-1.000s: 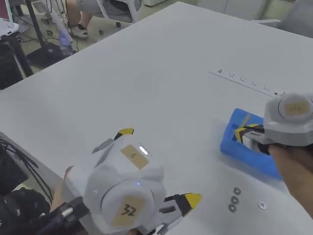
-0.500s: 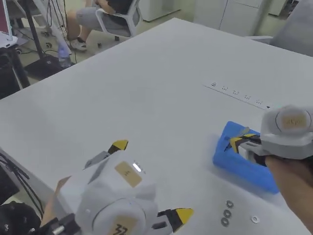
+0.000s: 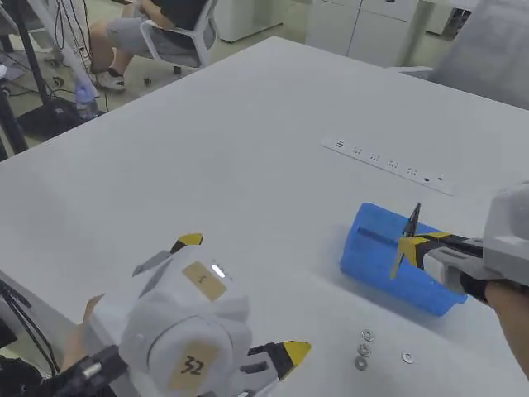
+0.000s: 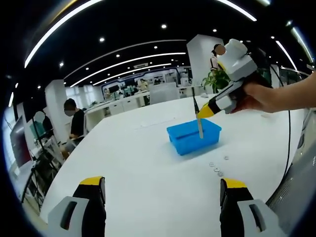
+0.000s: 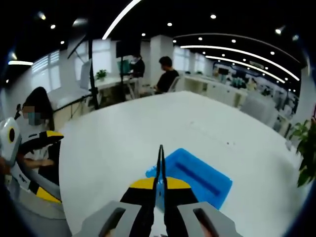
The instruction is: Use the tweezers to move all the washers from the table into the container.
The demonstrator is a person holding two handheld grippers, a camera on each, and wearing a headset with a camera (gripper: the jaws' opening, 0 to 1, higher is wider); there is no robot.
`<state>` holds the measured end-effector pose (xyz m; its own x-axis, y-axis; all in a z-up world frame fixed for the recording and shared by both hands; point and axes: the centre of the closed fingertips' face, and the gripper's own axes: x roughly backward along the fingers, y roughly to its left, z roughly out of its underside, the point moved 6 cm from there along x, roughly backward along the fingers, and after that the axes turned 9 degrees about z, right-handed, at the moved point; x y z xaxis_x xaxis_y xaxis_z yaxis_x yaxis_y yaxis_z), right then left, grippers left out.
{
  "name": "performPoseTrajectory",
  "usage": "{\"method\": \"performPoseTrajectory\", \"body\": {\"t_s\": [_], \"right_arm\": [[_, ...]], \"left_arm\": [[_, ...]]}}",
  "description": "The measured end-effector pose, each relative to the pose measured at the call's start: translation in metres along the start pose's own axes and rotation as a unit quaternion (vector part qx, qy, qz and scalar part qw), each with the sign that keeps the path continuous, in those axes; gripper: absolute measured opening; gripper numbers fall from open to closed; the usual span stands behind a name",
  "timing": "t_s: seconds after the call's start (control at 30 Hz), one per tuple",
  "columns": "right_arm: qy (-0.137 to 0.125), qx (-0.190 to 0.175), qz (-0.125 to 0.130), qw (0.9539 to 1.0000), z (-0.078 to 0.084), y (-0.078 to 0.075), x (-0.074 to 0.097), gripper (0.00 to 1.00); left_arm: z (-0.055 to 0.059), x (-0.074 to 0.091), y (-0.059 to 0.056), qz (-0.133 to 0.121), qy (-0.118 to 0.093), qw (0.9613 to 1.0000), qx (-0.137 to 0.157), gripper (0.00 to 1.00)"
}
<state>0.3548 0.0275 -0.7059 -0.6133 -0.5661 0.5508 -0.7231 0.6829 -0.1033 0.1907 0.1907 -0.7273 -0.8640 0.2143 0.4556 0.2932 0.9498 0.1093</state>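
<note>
My right gripper [image 3: 421, 241] has drawn back toward the right end of the blue container [image 3: 372, 248], and the tweezers [image 3: 412, 219] now stick up above it, my jaws clamped tight on them. My left gripper [image 4: 162, 182] hovers low over the white table [image 3: 248, 149], fingers wide apart. Four washers [image 3: 364, 349] lie on the table just beside the container's near wall. Beyond the container runs a power strip [image 3: 387, 165]. Past the table's far corner a person sits on an office chair [image 3: 178, 37].
</note>
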Motion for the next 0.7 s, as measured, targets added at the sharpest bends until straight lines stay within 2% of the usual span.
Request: {"method": "performPoseTrajectory", "body": {"t_s": [0.13,0.2,0.27,0.3,0.37,0.47,0.53,0.57,0.63,0.67,0.7], "right_arm": [[0.0,-0.003,-0.005,1.0,0.008,0.005,0.015,0.01],[0.004,-0.006,-0.009,0.9999,0.014,0.006,0.022,0.01],[0.004,-0.031,-0.025,0.9992,0.016,0.013,0.031,0.01],[0.0,-0.037,-0.032,0.9988,0.016,0.018,0.034,0.01],[-0.016,-0.059,-0.068,0.9958,0.013,0.025,0.043,0.01],[-0.035,-0.082,-0.115,0.9894,0.007,0.034,0.057,0.01],[-0.052,-0.109,-0.156,0.9804,0.001,0.039,0.069,0.01],[-0.055,-0.121,-0.17,0.9764,0.0,0.041,0.072,0.01],[-0.063,-0.138,-0.198,0.9684,-0.003,0.046,0.079,0.01],[-0.066,-0.143,-0.206,0.9657,-0.003,0.047,0.081,0.01],[-0.069,-0.145,-0.215,0.9634,-0.003,0.049,0.084,0.01]], "left_arm": [[0.001,-0.001,-0.001,0.003,0.004,1.0,-0.001,0.99],[0.003,-0.002,-0.002,0.006,0.013,0.9999,-0.004,0.99],[0.005,-0.004,-0.004,0.017,0.028,0.9995,-0.001,0.97],[0.008,-0.005,-0.009,0.037,0.045,0.9983,0.009,0.94],[0.007,-0.007,-0.013,0.06,0.057,0.9964,0.018,0.87],[-0.002,-0.009,-0.018,0.097,0.045,0.994,0.025,0.77],[-0.01,-0.014,-0.022,0.136,0.049,0.9885,0.044,0.66],[-0.014,-0.017,-0.022,0.161,0.043,0.9841,0.062,0.6],[-0.02,-0.023,-0.023,0.193,0.029,0.9772,0.083,0.51],[-0.021,-0.026,-0.025,0.217,0.036,0.9706,0.097,0.47],[-0.022,-0.028,-0.027,0.238,0.037,0.9656,0.097,0.44]]}}
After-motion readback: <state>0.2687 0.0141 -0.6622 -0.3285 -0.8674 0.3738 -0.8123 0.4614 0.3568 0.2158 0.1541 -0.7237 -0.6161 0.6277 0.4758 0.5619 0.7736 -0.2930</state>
